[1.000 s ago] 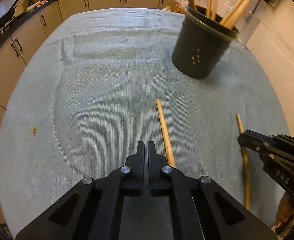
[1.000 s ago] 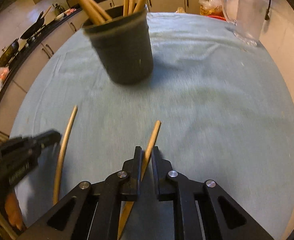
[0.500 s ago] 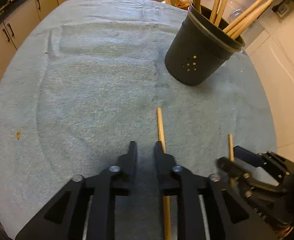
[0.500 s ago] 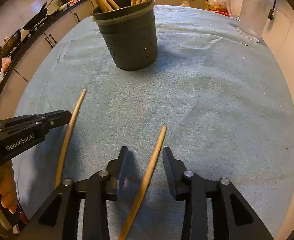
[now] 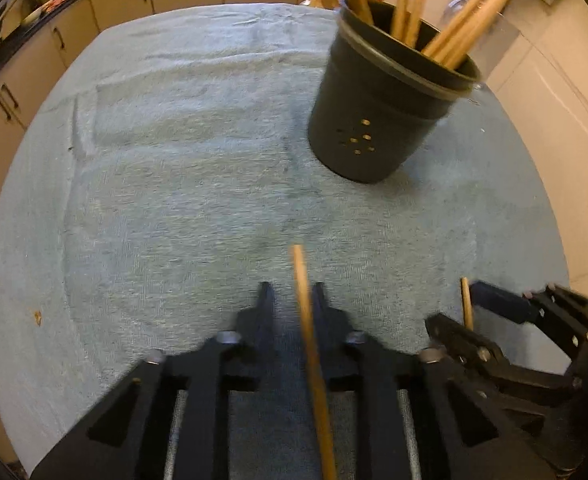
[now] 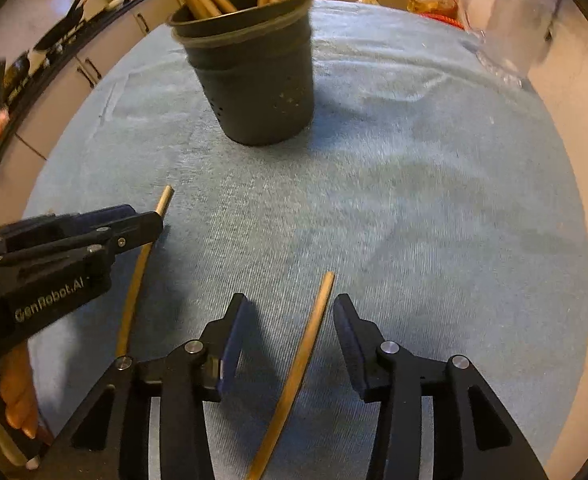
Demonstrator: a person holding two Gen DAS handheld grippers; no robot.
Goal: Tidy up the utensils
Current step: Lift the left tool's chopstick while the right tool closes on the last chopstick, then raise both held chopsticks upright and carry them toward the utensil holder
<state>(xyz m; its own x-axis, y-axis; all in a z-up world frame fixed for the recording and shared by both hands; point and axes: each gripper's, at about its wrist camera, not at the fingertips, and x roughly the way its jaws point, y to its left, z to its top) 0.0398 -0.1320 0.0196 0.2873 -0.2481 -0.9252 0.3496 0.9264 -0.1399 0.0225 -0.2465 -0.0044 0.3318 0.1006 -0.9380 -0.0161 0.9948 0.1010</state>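
A dark perforated utensil holder (image 5: 386,108) with several wooden sticks stands on the blue-grey towel (image 5: 198,184); it also shows in the right wrist view (image 6: 258,76). My left gripper (image 5: 292,296) is open, its fingers either side of a wooden stick (image 5: 310,344) lying on the towel. My right gripper (image 6: 290,308) is open wide around a second wooden stick (image 6: 306,356) on the towel. The left gripper's stick (image 6: 142,264) also shows in the right wrist view, between that gripper's fingers (image 6: 138,224).
A clear glass jug (image 6: 506,24) stands at the far right of the table. Kitchen cabinets and a counter with pans (image 6: 54,40) run behind and to the left. A small crumb (image 5: 37,315) lies on the towel's left.
Both grippers have opened from shut. The left one moved right so its fingers now straddle its stick. The right gripper let go of its stick, which lies on the towel.
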